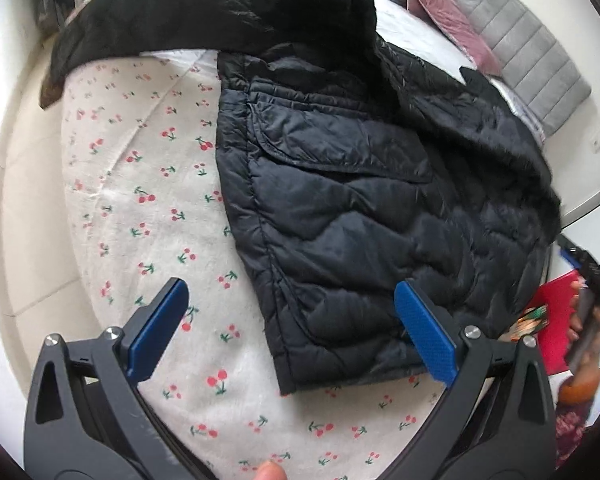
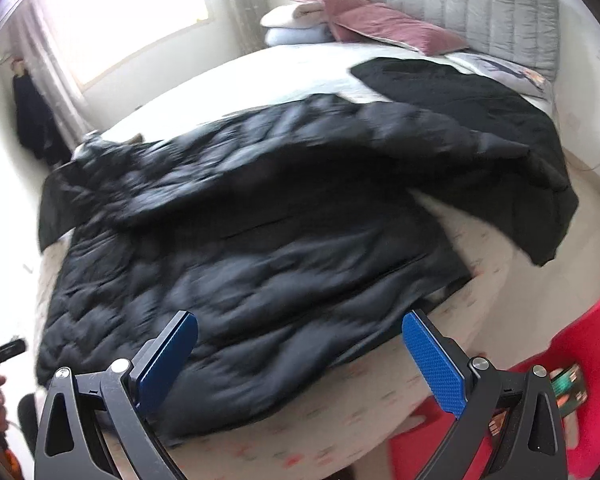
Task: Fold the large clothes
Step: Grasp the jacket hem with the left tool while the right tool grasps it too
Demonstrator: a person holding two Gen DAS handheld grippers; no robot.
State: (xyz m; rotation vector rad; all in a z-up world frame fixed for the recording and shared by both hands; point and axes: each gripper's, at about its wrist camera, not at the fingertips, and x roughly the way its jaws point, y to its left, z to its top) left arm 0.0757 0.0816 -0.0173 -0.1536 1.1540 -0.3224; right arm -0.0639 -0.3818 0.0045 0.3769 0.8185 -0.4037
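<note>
Puffer jacket (image 1: 340, 208) lies on the cherry-print blanket (image 1: 140, 208), body doubled over with the flap pocket up, a sleeve trailing toward the far edge. Left gripper (image 1: 290, 320) hovers at the hem, fingers wide apart, holding nothing.

Right wrist view: right gripper (image 2: 300, 354) likewise spread and empty above the hem; folding judged partly done, a compact fold remaining

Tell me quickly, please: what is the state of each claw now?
Left claw: open, holding nothing, above the near edge of the black jacket.
Right claw: open, holding nothing, above the jacket's near edge.
</note>
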